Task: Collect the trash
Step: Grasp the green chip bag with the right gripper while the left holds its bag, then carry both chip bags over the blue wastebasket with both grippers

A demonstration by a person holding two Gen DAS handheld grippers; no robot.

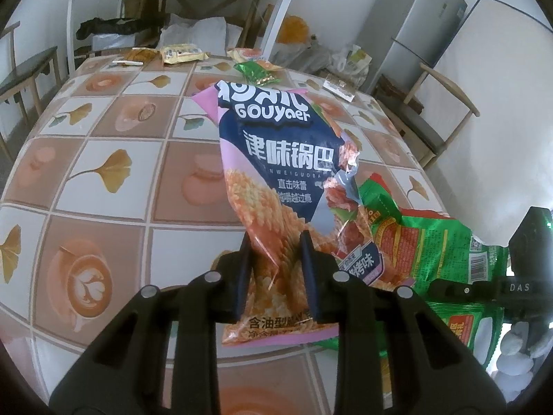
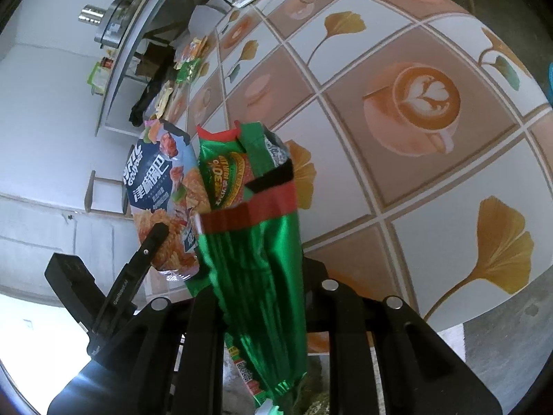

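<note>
Partly hidden: green wrapper (image 2: 249, 259) in right gripper (image 2: 257, 276), snack bag (image 1: 276, 180) in left gripper (image 1: 276, 263).

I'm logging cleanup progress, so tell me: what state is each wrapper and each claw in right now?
Left claw: shut on the pink snack bag.
Pink snack bag: torn open, crumpled, held up off the table.
Right claw: shut on the green snack bag.
Green snack bag: empty-looking, creased, held up beside the pink one.
Wrappers at the far table edge: lying loose, not yet collected.
Table: covered by a patterned cloth.
</note>
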